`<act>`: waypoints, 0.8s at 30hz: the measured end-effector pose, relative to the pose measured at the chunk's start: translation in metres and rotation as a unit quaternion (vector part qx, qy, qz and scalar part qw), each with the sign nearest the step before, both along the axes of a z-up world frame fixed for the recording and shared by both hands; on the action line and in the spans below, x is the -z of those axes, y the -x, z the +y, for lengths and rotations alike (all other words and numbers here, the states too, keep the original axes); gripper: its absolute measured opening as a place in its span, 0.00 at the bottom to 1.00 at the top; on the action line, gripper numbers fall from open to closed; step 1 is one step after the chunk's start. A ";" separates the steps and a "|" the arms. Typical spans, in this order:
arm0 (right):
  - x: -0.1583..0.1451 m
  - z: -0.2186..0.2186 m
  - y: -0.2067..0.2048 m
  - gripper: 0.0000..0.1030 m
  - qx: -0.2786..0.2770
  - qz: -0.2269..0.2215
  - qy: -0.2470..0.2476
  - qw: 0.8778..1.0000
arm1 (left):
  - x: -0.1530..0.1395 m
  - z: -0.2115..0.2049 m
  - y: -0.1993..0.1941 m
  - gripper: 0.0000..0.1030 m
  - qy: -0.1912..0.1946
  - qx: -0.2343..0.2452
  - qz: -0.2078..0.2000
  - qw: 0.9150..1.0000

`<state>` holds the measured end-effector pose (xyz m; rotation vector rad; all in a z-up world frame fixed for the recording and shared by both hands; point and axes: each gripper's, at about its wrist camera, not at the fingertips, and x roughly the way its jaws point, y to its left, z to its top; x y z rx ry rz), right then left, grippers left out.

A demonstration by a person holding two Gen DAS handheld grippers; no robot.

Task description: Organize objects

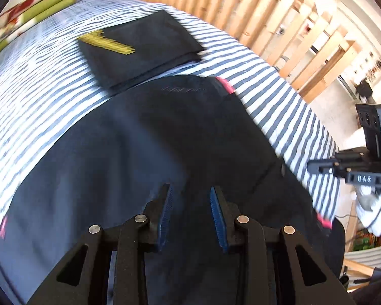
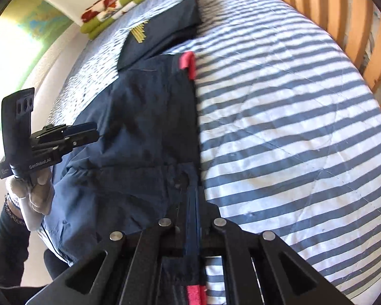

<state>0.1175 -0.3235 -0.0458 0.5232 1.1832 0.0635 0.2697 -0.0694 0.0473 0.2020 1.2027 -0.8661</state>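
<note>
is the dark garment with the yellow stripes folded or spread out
Folded: the dark garment lies as a neat flat rectangle with stacked layers along its edge, on the striped bedcover.

I'm seeing bright daylight washing out the walls, motion blur smearing the striped bed [image 1: 50, 81], fisheye edges bending, corners perhaps vignetting.
</note>
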 end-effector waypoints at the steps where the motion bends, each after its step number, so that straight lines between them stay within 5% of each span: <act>1: -0.003 0.007 0.002 0.05 -0.010 -0.005 0.004 1.000 | -0.005 0.022 0.005 0.33 -0.002 -0.014 -0.004 1.000; 7: -0.015 0.044 0.028 0.05 -0.037 -0.022 0.016 0.999 | -0.023 0.181 0.048 0.33 -0.029 -0.142 -0.005 0.989; 14: -0.022 0.074 0.089 0.05 -0.025 -0.024 0.053 0.998 | -0.035 0.364 0.130 0.40 -0.060 -0.298 -0.014 0.953; 16: -0.019 0.077 0.106 0.07 -0.017 -0.017 0.070 0.997 | -0.026 0.409 0.153 0.50 -0.051 -0.340 0.005 0.939; 20: -0.006 0.079 0.128 0.09 0.001 0.011 0.063 0.998 | 0.001 0.470 0.186 0.52 -0.048 -0.399 0.030 0.915; 24: -0.010 0.099 0.137 0.09 -0.009 0.013 0.080 0.997 | 0.038 0.498 0.195 0.52 -0.054 -0.414 0.056 0.907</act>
